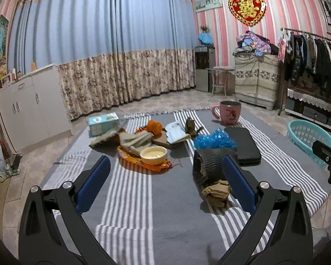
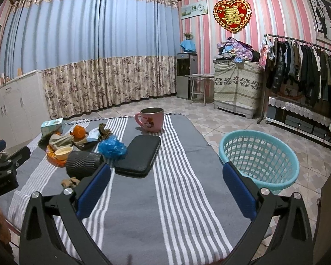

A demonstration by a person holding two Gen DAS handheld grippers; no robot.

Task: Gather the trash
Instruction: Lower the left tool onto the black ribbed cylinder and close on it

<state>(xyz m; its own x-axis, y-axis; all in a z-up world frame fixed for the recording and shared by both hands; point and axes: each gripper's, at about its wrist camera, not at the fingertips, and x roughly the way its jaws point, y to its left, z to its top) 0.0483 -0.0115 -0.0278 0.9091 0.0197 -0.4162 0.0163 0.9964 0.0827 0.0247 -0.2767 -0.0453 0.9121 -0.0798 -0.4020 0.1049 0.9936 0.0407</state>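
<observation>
Since the crumpled tan wrapper [image 1: 216, 193] lies nearest on the striped counter [image 1: 143, 198], just inside my left gripper [image 1: 165, 183], I'd take it first. Both sets of jaws stand wide open and empty. I'd lower straight down and close gently, avoiding the black ridged roll [image 1: 211, 163] touching it. The teal basket [image 2: 259, 158] waits right of the right gripper [image 2: 166, 190].

Both tools, L [image 1: 165, 176] & R [image 2: 166, 177], wide open, empty, level.

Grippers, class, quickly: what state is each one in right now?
Left gripper: open, holding nothing.
Right gripper: open, holding nothing.
</observation>
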